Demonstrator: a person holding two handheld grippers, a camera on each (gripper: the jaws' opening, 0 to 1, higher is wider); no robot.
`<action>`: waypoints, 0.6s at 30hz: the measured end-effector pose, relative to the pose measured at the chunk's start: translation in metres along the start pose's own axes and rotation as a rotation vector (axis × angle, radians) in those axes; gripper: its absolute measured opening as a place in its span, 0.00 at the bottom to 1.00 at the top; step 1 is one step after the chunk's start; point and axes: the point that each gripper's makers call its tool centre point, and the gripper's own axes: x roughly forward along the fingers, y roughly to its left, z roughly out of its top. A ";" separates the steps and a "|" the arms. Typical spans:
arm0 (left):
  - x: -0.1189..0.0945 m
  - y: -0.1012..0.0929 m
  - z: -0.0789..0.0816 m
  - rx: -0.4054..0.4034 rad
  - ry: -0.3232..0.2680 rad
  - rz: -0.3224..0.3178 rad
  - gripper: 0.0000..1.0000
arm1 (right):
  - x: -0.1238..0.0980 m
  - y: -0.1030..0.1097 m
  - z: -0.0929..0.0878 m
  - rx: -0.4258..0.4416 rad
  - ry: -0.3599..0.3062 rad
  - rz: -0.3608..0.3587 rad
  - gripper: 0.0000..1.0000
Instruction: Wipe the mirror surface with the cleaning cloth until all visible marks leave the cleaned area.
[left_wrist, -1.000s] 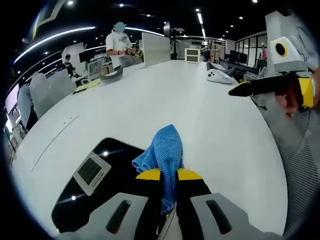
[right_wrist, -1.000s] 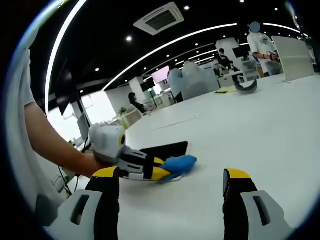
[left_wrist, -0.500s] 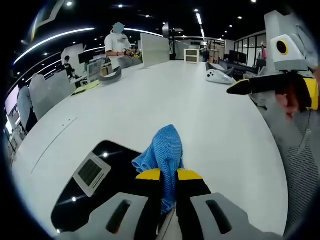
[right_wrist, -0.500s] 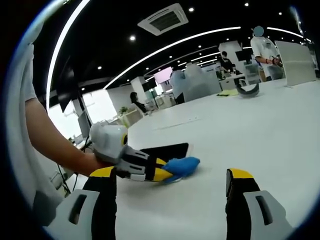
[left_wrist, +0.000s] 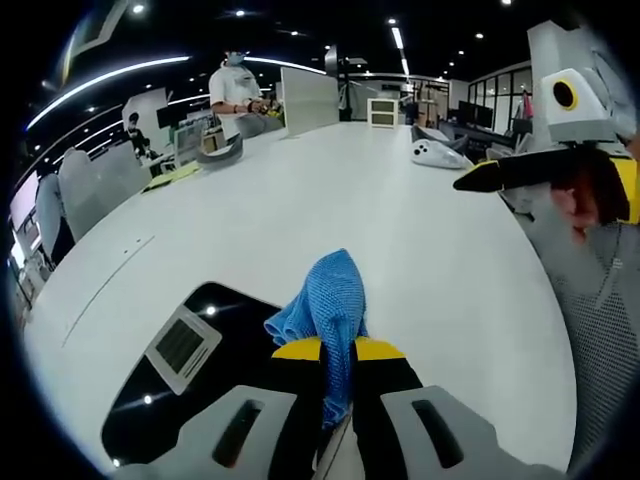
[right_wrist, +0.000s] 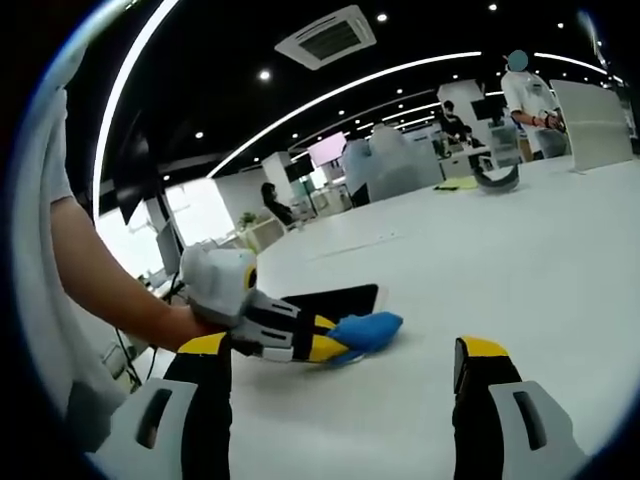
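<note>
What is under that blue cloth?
The cloth, pinched in the left hand-held gripper, sits at the right edge of the dark mirror on the white table. Whether it touches either one is hidden by the cloth itself.

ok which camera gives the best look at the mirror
The left gripper view: the mirror lies close, its dark face reflecting ceiling lights, beside the cloth. The right gripper view shows the mirror as a thin, distant sliver, partly behind the left claw.
</note>
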 end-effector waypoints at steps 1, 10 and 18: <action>0.000 0.000 0.000 0.001 -0.001 -0.001 0.07 | 0.000 0.001 0.001 -0.005 -0.003 0.003 0.92; 0.000 0.001 0.000 -0.002 -0.003 -0.007 0.06 | -0.002 0.005 0.005 -0.026 0.012 0.013 0.92; 0.000 0.001 0.000 -0.018 -0.007 -0.008 0.06 | -0.001 0.007 0.008 -0.024 0.009 0.020 0.92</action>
